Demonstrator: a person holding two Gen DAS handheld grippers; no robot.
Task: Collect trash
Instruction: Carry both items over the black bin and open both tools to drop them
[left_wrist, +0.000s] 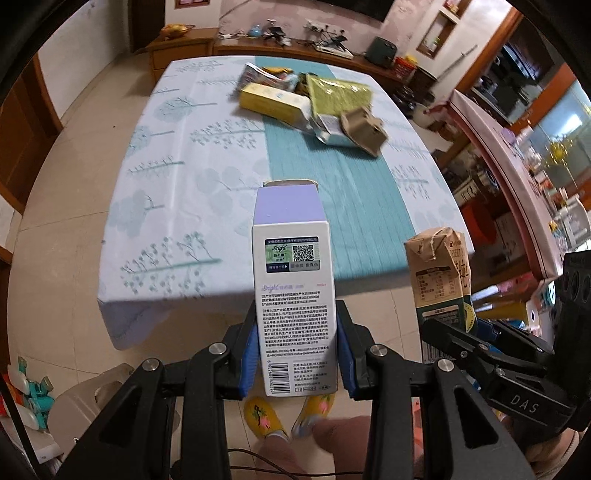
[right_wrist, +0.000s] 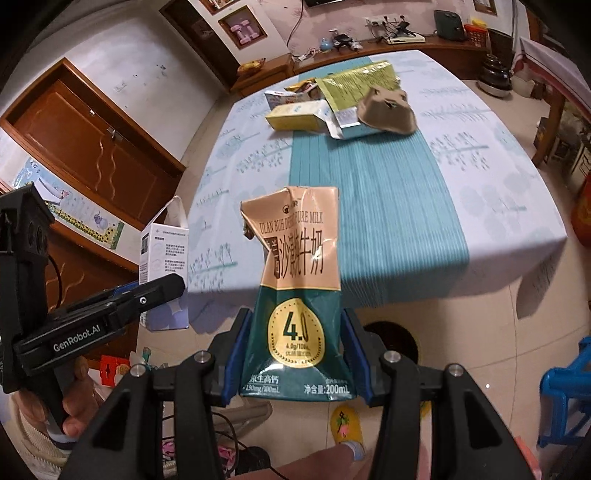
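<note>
Left wrist view: my left tongs (left_wrist: 297, 354) are clamped on a tall white and lilac box (left_wrist: 293, 280), blue pads pressing its two narrow sides. Its label reads "iBright" beside a QR code, with dense Chinese print and a barcode below. Off to the right of these tongs I see the right tongs (left_wrist: 458, 332), their arm stamped "DAS", gripping a crumpled milk carton (left_wrist: 439, 273) that shows only its nutrition panel from here.

The right wrist view gives me that carton's front: the right tongs (right_wrist: 295, 354) are closed on the dented milk carton (right_wrist: 299, 295), tan above and dark green below, reading "ULAN BUH DESERT PURE MILK", a gold seal with "4.0", and "200mL" at the bottom. To the left of these tongs the left tongs (right_wrist: 162, 291) carry "GenRobot.AI" on the arm, held by a hand (right_wrist: 70, 402), with the box (right_wrist: 164, 258) showing its side panel and open top flap.

Ahead of both tongs, on the far part of the table (left_wrist: 155, 206) with its tree-print cloth and teal runner, the remaining trash lies in a heap: a yellow box (left_wrist: 271, 101), a green foil bag (left_wrist: 338, 94) and a brown pulp tray (left_wrist: 364, 129). Below the tongs, yellow slippers (left_wrist: 260, 415) stand on the tiled floor.
</note>
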